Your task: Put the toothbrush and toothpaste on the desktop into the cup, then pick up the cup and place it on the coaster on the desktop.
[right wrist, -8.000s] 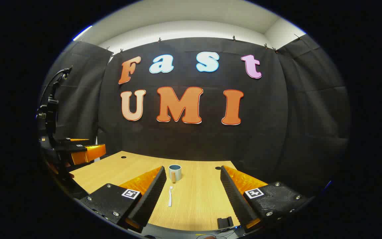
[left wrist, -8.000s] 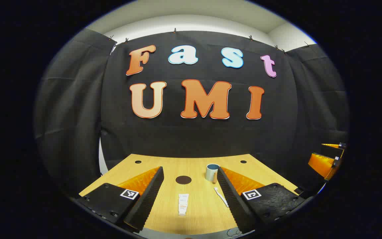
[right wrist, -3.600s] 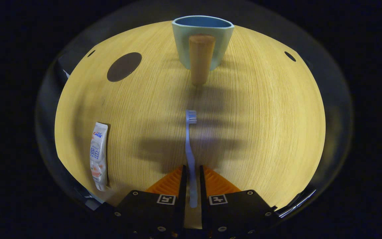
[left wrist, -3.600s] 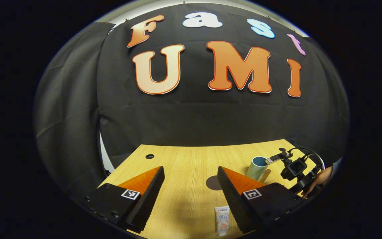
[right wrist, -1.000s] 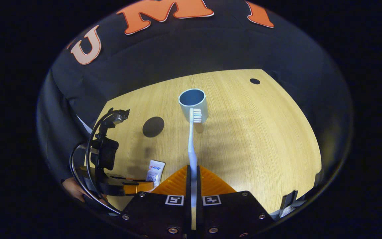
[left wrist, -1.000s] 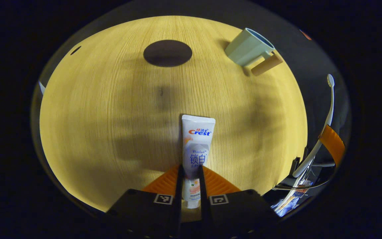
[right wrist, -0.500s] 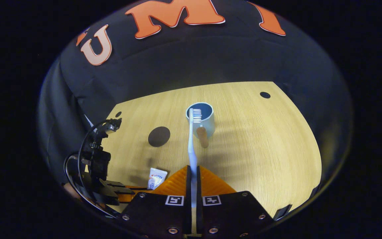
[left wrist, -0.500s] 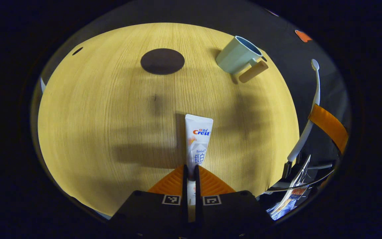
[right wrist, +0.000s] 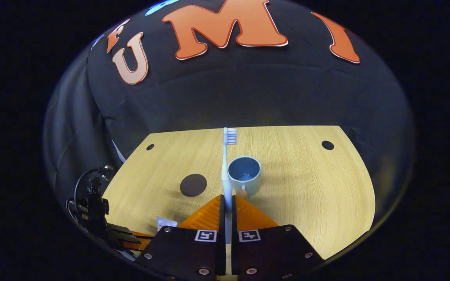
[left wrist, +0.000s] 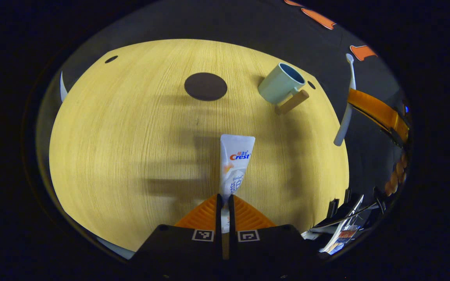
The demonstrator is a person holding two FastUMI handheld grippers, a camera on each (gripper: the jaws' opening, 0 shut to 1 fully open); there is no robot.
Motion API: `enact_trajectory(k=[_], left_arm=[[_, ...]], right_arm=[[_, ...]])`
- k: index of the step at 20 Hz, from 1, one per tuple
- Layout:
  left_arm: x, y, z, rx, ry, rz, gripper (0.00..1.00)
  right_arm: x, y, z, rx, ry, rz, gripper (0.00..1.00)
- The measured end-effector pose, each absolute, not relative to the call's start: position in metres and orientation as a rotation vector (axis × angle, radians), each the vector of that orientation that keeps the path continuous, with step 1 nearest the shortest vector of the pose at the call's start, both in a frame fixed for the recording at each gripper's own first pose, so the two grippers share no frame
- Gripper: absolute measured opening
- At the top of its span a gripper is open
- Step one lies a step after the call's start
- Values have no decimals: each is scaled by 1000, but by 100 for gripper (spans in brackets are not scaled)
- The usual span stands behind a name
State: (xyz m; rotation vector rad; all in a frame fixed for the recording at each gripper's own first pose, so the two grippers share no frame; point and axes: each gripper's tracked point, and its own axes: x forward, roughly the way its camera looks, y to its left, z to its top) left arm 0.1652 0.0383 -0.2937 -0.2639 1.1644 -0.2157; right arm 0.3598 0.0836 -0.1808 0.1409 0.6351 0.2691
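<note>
Pinching the soft toothpaste (left wrist: 234, 164) low, left gripper (left wrist: 223, 203); right gripper (right wrist: 227, 203) clamps the stiff, light toothbrush (right wrist: 226, 168) handle above the cup (right wrist: 244, 175).

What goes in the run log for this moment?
left tool shut on toothpaste | right tool shut on toothbrush | cup empty | coaster bare

We see a pale wood-grain surface (right wrist: 311, 187) with small dark holes near its corners, backed by a black cloth wall (right wrist: 248, 93).
</note>
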Motion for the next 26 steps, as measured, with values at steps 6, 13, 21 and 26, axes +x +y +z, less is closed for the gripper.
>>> enact_trajectory(k=[6, 13, 21, 26], left_arm=[[182, 53, -272, -289, 1074, -168, 1], [178, 44, -296, -322, 1175, -118, 17], [200, 46, -329, -268, 1246, -134, 65], [199, 50, -346, -228, 1289, -84, 53]], right_arm=[[408, 65, -174, 139, 551, 293, 6], [410, 66, -183, 107, 575, 296, 6], [414, 52, -181, 128, 573, 264, 6], [417, 50, -182, 125, 569, 257, 6]])
